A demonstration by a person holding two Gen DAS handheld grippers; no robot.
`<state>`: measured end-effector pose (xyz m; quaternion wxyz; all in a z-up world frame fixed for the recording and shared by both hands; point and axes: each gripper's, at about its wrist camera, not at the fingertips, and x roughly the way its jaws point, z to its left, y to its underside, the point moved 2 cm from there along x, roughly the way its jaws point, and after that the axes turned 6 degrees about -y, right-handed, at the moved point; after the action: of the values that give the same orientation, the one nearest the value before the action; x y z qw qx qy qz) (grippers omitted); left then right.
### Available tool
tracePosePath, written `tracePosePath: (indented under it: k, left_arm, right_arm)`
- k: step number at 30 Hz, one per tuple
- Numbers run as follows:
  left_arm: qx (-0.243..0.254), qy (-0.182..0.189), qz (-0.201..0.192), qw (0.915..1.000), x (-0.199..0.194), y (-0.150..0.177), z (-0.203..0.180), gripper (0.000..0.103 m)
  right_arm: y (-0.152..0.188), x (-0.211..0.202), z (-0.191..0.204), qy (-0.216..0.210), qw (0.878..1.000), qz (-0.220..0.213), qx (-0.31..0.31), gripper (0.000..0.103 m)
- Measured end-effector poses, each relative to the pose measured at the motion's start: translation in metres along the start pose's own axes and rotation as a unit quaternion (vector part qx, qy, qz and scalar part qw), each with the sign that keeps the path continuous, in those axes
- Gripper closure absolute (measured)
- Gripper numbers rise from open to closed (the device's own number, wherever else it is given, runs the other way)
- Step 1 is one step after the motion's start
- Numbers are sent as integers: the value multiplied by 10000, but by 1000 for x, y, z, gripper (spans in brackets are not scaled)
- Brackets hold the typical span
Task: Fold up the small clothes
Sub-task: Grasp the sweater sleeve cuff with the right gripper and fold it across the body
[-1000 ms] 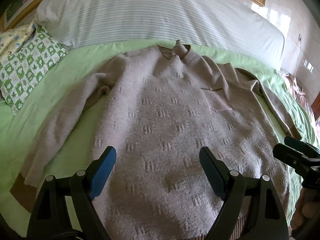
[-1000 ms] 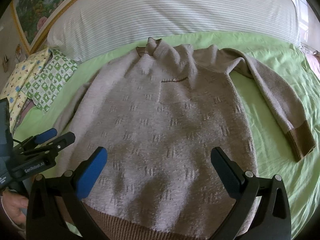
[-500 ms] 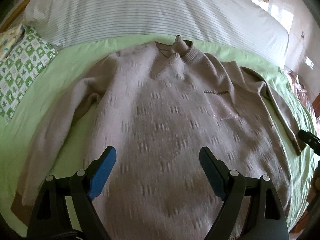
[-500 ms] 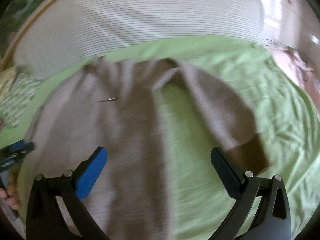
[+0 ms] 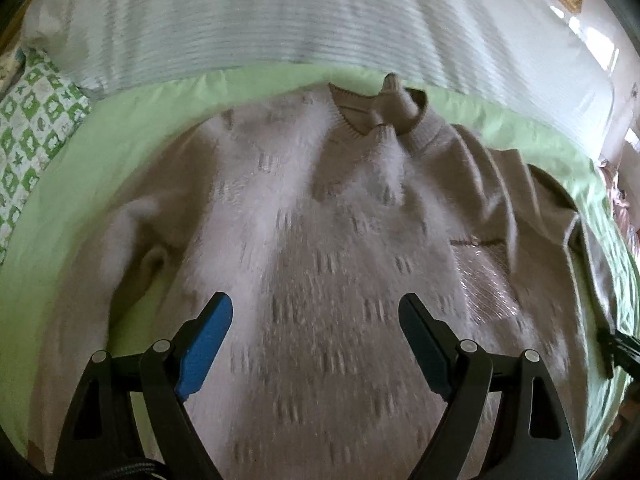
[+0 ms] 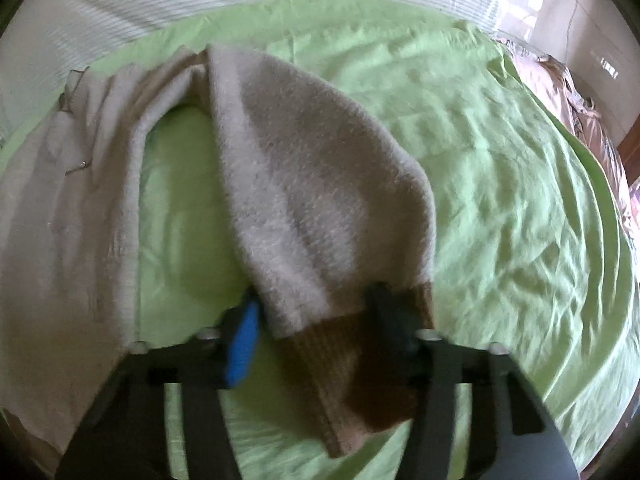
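Bed sheet [image 6: 500, 168], green: is being used as the folding surface; bare sheet is being shown toward its right edge, where a second earlier the right wrist view was being filled by the sweater's body.

Striped pillow [image 5: 280, 20]: is lying along the head edge of the bed.

Sweater [image 5: 340, 240], beige knit: is being kept flat on the middle of the sheet, collar [image 5: 384, 112] toward the head edge; the body is looking unmoved over the last second.

Right sleeve [image 6: 304, 184]: is being reached now. Its brown cuff [image 6: 360, 368] is lying between the fingers of the right gripper [image 6: 316, 332], which a second ago was facing the hem with nothing between its fingers.

Right gripper: its fingers are being narrowed around the cuff, well inside their earlier spread; a gap is still showing beside the blue pad [image 6: 242, 350], so whether the cuff is gripped cannot be told through the blur.

Left gripper [image 5: 316, 320]: is being held spread wide and empty above the lower chest.

Judgement: the sleeve fold is only starting; the cuff is probably about to be carried inward across the body.
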<state>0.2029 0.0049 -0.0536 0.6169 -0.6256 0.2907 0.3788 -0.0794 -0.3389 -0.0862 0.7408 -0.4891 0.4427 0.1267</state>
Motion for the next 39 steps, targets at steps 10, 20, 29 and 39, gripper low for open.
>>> tracePosePath:
  k: [10,20,29,39]
  left_arm:
    - [-253,275,139,9992,0,0,8,17]
    - [-768,774,324,9935,-3,9,19,17]
    - [-1946,1156,1122,9676,55,12,48,17]
    - [-2514,1485,645,9543,72,-33,50,94]
  right_arm:
    - [-83,-77,71,-2235,9712,-717,402,94]
    - [-154,-69,298,-4060,9099,-485,-706,39]
    - [-136,-7,227,-3473,9369,-204,344,30]
    - [-140,21,125,-2391,9623,-459,1214,30]
